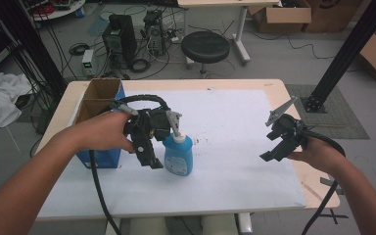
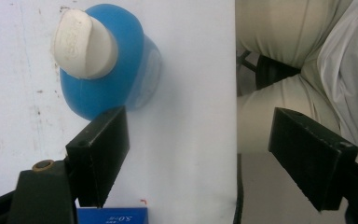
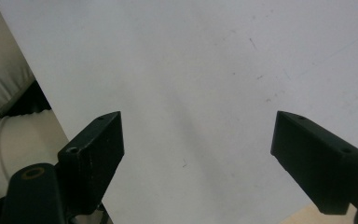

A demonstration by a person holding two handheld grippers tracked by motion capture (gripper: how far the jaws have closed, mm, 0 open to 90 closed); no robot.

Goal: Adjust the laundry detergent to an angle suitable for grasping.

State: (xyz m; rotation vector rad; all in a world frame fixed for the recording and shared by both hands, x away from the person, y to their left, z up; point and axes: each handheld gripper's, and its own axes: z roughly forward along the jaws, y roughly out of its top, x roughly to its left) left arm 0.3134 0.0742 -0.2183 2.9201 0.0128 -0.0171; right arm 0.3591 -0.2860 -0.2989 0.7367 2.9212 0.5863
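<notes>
A blue pump bottle [image 1: 178, 154] with a white pump head stands upright on the white sheet [image 1: 235, 147], left of the middle. My left gripper [image 1: 150, 160] hangs just left of it, jaws pointing down and open, with nothing between them. In the left gripper view the bottle [image 2: 116, 79] is seen from above, its white pump head [image 2: 81, 44] on top; it lies beyond my left gripper's [image 2: 199, 149] left jaw, outside the gap. My right gripper [image 1: 274, 154] hovers open over the sheet's right side. My right gripper [image 3: 198, 151] has only white sheet [image 3: 205, 70] beyond its jaws.
An open blue cardboard box [image 1: 98, 105] stands at the table's left edge, behind my left hand; its corner [image 2: 112, 215] is also visible. Beyond the table are a black stool [image 1: 205, 46], a computer tower [image 1: 119, 36], cables and a black post [image 1: 345, 51]. The person's light trousers [image 2: 303, 42] lie past the near edge.
</notes>
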